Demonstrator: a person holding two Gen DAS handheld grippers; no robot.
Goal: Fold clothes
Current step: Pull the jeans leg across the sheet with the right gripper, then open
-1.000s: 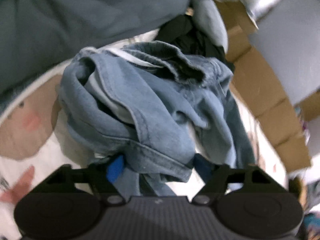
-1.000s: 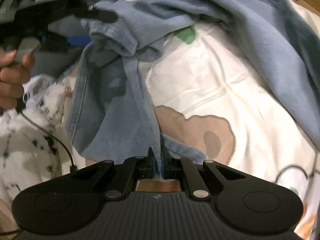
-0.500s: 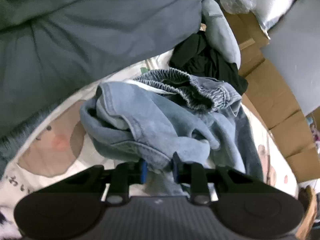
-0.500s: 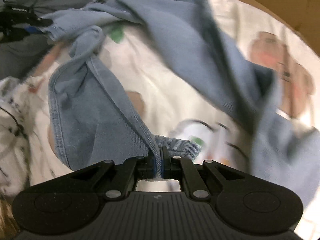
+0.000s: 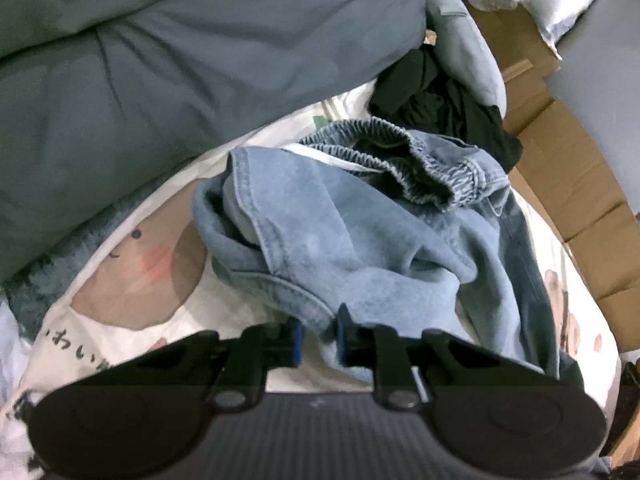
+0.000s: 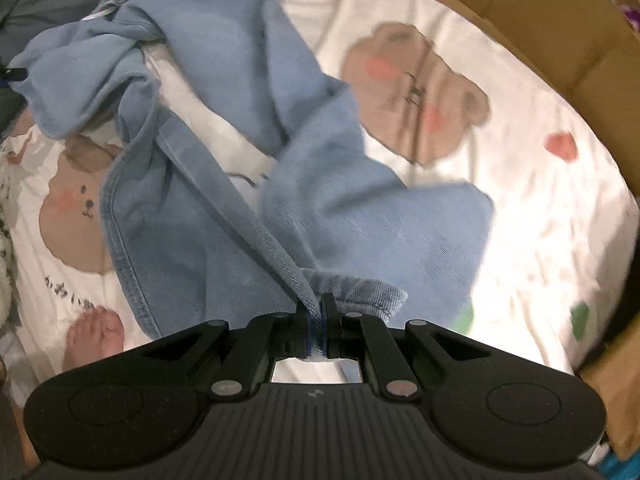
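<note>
Denim, pale blue: a pair of jeans [image 5: 360, 248] lies crumpled on a white bed sheet [image 6: 540, 208] printed with brown bear faces. Left wrist view: the left gripper [image 5: 318, 338] has its blue-padded fingers [image 5: 297, 340] drawn close on a bunched hem fold of the jeans, which fills the narrow gap between them. Straight ahead of these fingers the cloth rises in a heap; its elastic waistband [image 5: 400, 152] sits at the far end of the heap, gathered and open toward the camera. Beyond the waistband lies a black garment [image 5: 448, 108], and farther out, to the upper left of the fingers, a grey-blue quilt [image 5: 180, 60]. Brown cardboard boxes [image 5: 572, 184] stand along the right of the fingers.

Right wrist view: the right gripper [image 6: 316, 330] has its fingers [image 6: 330, 320] pressed together on a stitched hem edge of the jeans. From this pinch the cloth runs forward and to the left in a taut ridge, with one leg [image 6: 400, 220] spreading to the right of the fingers, flat on the sheet. A bear face print [image 6: 416, 92] shows ahead and to the right, just beside the leg. This view is blurred, so finer detail of the folds cannot be told.
</note>
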